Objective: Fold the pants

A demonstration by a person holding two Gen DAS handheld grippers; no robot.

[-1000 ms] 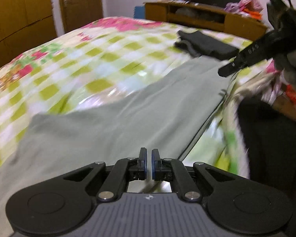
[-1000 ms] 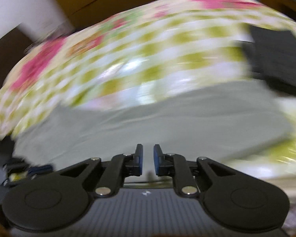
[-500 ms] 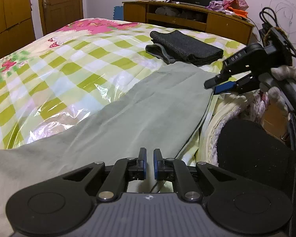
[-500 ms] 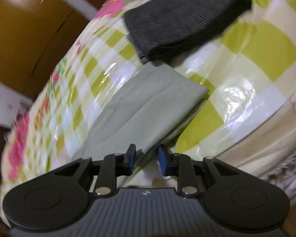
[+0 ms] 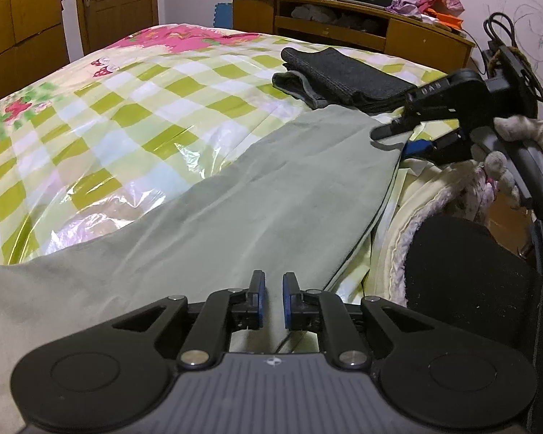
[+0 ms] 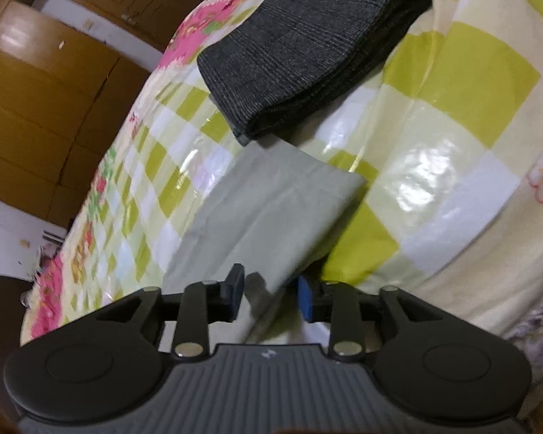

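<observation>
Left gripper [image 5: 271,298] nearly closed over pants [image 5: 257,199] edge — right gripper [image 6: 269,293] opening astride hem corner.

I see the pants [image 5: 257,195] lying flat along the bed's [image 5: 101,115] near edge. A folded garment [image 5: 344,76] lies on the bed just beyond their far end. Behind the bed stands a cabinet [image 5: 351,32].
</observation>
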